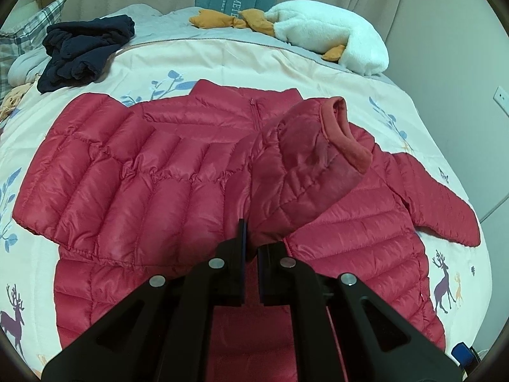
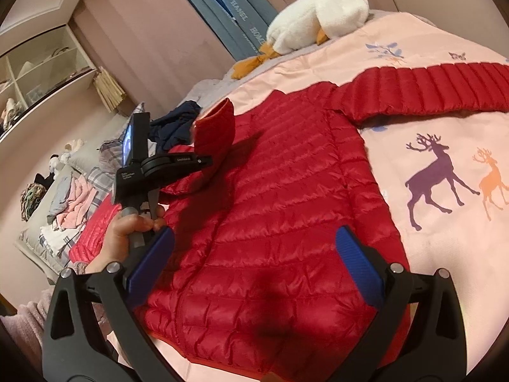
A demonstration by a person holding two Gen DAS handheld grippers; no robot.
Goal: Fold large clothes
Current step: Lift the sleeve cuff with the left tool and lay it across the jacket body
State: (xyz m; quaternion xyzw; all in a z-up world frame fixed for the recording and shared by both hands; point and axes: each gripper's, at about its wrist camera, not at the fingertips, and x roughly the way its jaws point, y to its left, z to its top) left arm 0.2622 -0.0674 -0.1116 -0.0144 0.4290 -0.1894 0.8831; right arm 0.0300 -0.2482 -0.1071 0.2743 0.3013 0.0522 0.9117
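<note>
Evidently the fold had barely begun: the red puffer jacket lay spread on the deer-print quilt, the left gripper pinching one lifted sleeve, the right gripper wide and empty; the other sleeve remained outstretched.

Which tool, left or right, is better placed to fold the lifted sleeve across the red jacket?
Left: the left tool is shut on the raised sleeve of the red quilted puffer jacket. The right tool hangs open, holding nothing.

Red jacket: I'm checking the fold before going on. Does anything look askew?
One sleeve is lifted, pinched in the left gripper, its cuff upright above the red jacket. The other sleeve lies spread out. The right gripper hovers open.
</note>
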